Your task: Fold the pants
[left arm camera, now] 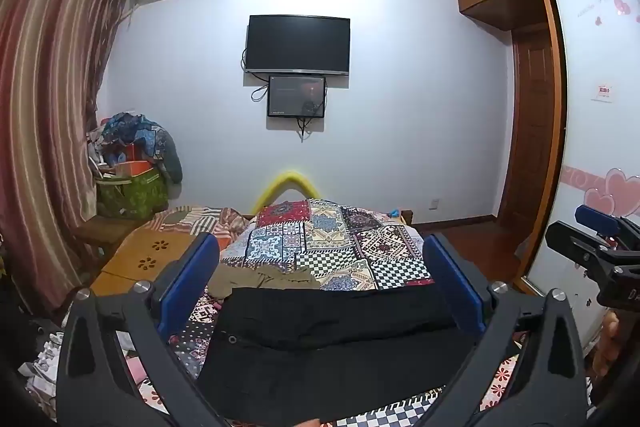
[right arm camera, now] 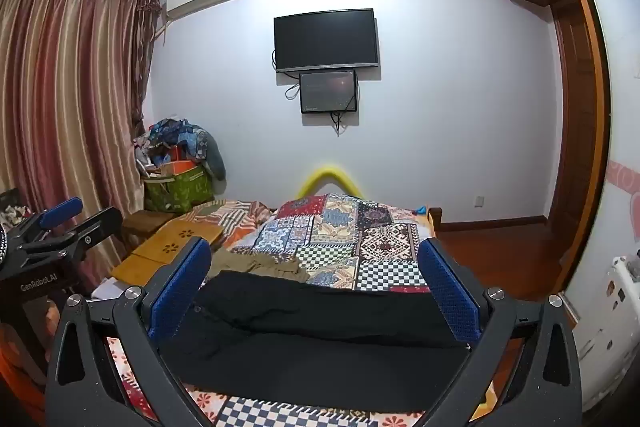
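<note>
With both the left claw [left arm camera: 320, 283] and right claw [right arm camera: 316, 287] spread wide and empty above the black pants [left arm camera: 332, 343] on the bed [left arm camera: 340, 239] (olive garment [left arm camera: 260, 277] just behind), a careless pinch could snag the quilt too.

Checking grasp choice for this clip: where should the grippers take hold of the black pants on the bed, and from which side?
Probably the near edge, one corner each. The black pants lie flat across the patchwork bedspread, broadside to both open grippers, left gripper and right gripper. Coming from the near side, low and slightly downward, lets a finger slip under the hem; the khaki garment crowds the far edge.
</note>
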Demonstrator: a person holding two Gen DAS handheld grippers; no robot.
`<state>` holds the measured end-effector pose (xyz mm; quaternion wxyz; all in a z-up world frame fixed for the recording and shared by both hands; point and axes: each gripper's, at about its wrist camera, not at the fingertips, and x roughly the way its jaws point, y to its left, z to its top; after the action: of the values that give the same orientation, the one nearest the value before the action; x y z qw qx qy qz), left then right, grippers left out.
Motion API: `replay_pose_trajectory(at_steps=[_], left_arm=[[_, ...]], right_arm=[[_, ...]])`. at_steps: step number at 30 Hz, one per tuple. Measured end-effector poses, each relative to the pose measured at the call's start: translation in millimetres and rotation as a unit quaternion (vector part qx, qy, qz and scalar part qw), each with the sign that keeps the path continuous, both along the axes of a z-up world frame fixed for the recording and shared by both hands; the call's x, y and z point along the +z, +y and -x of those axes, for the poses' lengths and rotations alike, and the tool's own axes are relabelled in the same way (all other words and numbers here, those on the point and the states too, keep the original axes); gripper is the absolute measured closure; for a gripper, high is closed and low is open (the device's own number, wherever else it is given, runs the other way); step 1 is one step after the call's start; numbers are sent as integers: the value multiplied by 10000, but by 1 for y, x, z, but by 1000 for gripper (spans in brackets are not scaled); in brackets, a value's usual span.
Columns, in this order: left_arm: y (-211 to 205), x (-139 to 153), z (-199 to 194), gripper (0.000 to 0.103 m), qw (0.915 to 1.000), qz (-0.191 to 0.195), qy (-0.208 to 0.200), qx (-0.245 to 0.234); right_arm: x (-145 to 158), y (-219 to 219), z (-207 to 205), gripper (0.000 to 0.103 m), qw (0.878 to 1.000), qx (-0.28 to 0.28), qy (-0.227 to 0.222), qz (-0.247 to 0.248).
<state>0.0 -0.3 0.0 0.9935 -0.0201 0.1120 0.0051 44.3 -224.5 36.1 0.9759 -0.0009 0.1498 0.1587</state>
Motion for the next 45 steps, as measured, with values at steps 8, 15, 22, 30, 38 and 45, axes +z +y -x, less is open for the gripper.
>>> replay_pose_trajectory(at_steps=[8, 15, 22, 30, 38, 45], left_arm=[[-15, 1, 4, 0, 9998, -149, -77, -78], [-2, 1, 3, 0, 9999, -38, -79, -126], [-1, -1, 3, 0, 9998, -64, -157, -125], [-5, 0, 8, 0, 9996, -145, -189, -133], [-6, 2, 8, 0, 9996, -158, -203, -124], [-8, 4, 9, 0, 9995, -162, -233, -126]], right_arm=[[0, -1, -1, 0, 10000, 17, 31, -46], [3, -1, -2, 0, 10000, 19, 12, -54], [5, -2, -1, 0, 10000, 29, 26, -72], [5, 0, -1, 0, 10000, 22, 7, -77], [7, 5, 0, 0, 10000, 8, -16, -84], [5, 4, 1, 0, 9999, 16, -41, -92]])
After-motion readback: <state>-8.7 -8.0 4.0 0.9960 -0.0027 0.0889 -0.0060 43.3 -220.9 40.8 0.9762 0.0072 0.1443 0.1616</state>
